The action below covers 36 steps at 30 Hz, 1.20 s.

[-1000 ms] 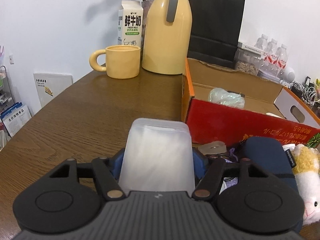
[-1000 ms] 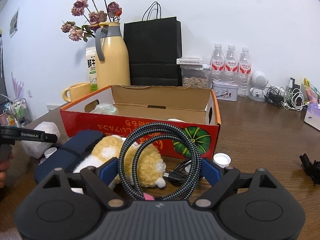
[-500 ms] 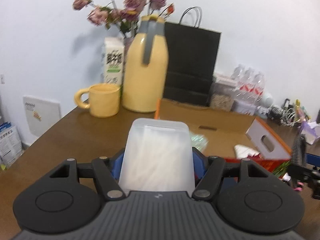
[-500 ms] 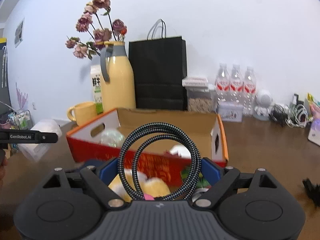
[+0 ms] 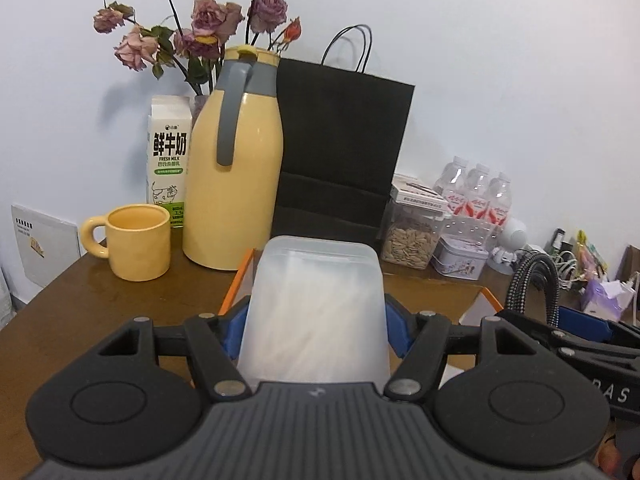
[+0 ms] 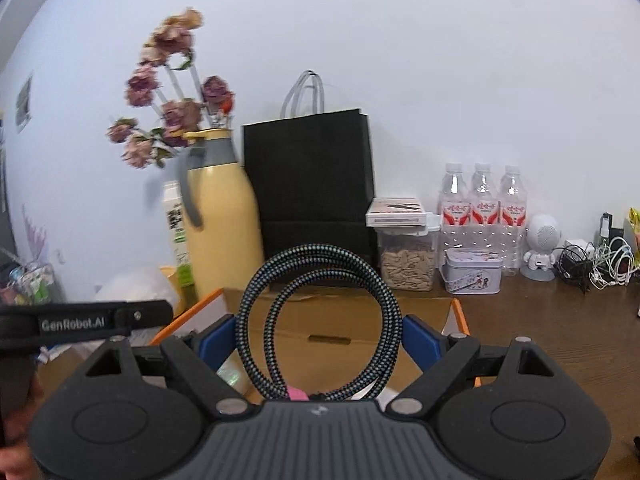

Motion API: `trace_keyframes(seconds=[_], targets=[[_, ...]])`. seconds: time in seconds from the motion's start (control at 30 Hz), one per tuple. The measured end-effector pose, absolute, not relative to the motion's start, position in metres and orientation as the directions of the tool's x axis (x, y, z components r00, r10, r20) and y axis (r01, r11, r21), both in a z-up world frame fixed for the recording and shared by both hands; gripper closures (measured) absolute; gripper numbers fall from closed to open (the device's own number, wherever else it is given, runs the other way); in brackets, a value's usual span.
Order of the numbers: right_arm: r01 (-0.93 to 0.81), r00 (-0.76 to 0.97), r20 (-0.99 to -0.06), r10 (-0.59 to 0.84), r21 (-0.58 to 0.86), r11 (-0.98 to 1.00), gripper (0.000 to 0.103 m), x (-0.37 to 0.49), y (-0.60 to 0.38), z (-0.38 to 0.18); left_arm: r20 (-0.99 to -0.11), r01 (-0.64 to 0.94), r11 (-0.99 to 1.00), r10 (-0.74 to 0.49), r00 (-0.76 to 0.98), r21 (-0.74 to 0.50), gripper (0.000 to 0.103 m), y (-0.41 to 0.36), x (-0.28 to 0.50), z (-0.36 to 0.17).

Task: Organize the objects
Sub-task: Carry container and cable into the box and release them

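My left gripper (image 5: pixel 316 320) is shut on a translucent white plastic container (image 5: pixel 316 312), held above the near left end of the orange cardboard box (image 5: pixel 239 280). My right gripper (image 6: pixel 320 332) is shut on a coiled black braided cable (image 6: pixel 320 320), held upright over the same box (image 6: pixel 352 340), whose brown inside shows behind the coil. In the left wrist view the cable (image 5: pixel 532 284) and the right gripper show at the right edge. In the right wrist view the left gripper's arm (image 6: pixel 88 322) shows at the left, with the white container (image 6: pixel 136 288) beyond it.
Along the wall stand a yellow mug (image 5: pixel 136 240), a milk carton (image 5: pixel 168 164), a yellow thermos jug (image 5: pixel 236 168), dried roses (image 5: pixel 200 20), a black paper bag (image 5: pixel 340 152), a seed jar (image 5: pixel 412 236), a small tin (image 5: pixel 460 260) and water bottles (image 5: pixel 476 196). Tangled cables (image 6: pixel 596 260) lie at the right on the brown table (image 6: pixel 560 328).
Both grippers rose and moved forward with their loads, from table level in front of the box to above it. The plush toy and dark pouch dropped out of view.
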State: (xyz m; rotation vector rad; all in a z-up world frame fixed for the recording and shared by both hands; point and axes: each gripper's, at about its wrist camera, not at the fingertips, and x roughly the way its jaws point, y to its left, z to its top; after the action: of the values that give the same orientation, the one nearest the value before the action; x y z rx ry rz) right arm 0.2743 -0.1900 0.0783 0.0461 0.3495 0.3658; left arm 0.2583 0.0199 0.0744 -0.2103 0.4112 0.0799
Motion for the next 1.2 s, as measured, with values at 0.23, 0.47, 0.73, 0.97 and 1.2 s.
trace_keyframes(seconds=[0.23,0.47,0.73,0.97,1.2], targets=[[-0.237,0.862,-0.426,0.275,0.143,0.961,0.016,0.328,-0.19,0.051,-0.471,-0.205,0.962,0.098,0.877,-0.182,0.036,0.018,0.305,0.048],[-0.218,0.823,-0.505,0.26,0.142,0.966,0.015,0.344,-0.189,0.024,-0.517,-0.206,0.969,0.108,0.849,-0.136,0.036,0.015,0.316,0.03],[-0.22,0.822,-0.509,0.256,0.131,0.967,0.0,0.334,-0.188,0.019,-0.411,-0.199,0.973,0.134,0.902,-0.118,0.0,0.011,0.295,0.038],[-0.238,0.843,-0.467,0.266,0.118,0.964,0.0,0.321,-0.188,0.029,-0.394,-0.198,0.972,0.134,0.909,-0.128,0.0,0.011,0.29,0.043],[-0.255,0.864,-0.423,0.273,0.1,0.962,0.0,0.306,-0.19,0.038,-0.357,-0.187,0.971,0.124,0.926,-0.147,0.0,0.014,0.275,0.05]])
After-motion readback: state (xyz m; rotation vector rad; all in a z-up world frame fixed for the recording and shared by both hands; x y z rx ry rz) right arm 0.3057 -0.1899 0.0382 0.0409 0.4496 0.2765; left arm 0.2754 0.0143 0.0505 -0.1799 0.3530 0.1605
